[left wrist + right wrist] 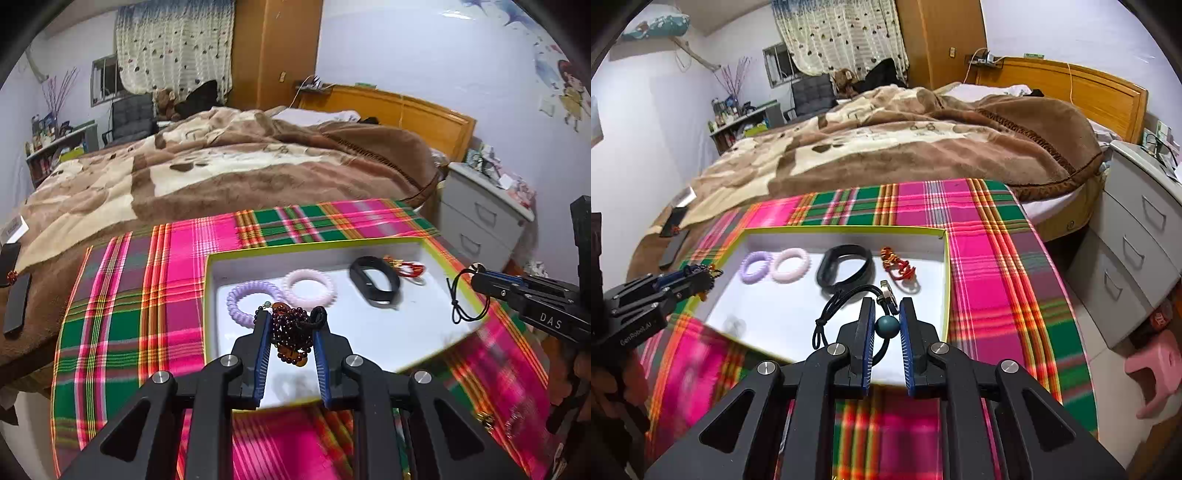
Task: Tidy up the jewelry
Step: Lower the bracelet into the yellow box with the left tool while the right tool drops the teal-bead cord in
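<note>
Both grippers reach forward over the near edge of a shallow white tray (pixel 436 254) with a yellow-green rim, which lies on a pink-and-green plaid cloth (pixel 122 295) spread at the foot of a bed.

The left gripper (pixel 290 332) points into the tray's near left part, its jaws partly closed around a bunched dark red beaded bracelet (pixel 290 334) with a black cord knot, lifted just above the tray floor.

The right gripper (pixel 887 325) comes in at the tray's right side, jaws narrowly parted and pinching a teal bead (pixel 887 325) on a black cord necklace (pixel 831 314), whose loops dangle to the left of the fingers.

Along the tray's far side lie a lilac spiral hair tie (pixel 755 266), a pink spiral hair tie (pixel 790 265), a black wristband (pixel 846 268) and a red-and-gold trinket (pixel 897 266).
</note>
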{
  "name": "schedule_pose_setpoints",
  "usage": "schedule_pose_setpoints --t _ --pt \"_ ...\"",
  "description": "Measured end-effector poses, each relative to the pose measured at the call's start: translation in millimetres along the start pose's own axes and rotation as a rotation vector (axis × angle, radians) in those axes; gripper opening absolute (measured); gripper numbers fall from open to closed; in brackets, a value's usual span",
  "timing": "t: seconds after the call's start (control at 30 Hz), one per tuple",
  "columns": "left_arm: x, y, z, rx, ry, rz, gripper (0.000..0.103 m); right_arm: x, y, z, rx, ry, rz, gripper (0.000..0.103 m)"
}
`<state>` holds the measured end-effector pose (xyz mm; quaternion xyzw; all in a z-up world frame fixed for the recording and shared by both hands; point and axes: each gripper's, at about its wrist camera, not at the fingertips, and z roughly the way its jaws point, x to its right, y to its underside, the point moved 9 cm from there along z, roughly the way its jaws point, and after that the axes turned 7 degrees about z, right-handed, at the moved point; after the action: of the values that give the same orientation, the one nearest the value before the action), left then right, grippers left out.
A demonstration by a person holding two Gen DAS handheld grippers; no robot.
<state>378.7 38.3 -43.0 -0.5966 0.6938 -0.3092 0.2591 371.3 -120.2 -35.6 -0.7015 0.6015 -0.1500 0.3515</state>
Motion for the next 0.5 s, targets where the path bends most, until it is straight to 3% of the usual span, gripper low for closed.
schedule_pose_setpoints --t 0.5 --pt "-21.9 9.9 54.5 -0.093 -0.052 0.008 0.022 11.2 0.5 58.6 -0.096 0.092 -0.042 0.014"
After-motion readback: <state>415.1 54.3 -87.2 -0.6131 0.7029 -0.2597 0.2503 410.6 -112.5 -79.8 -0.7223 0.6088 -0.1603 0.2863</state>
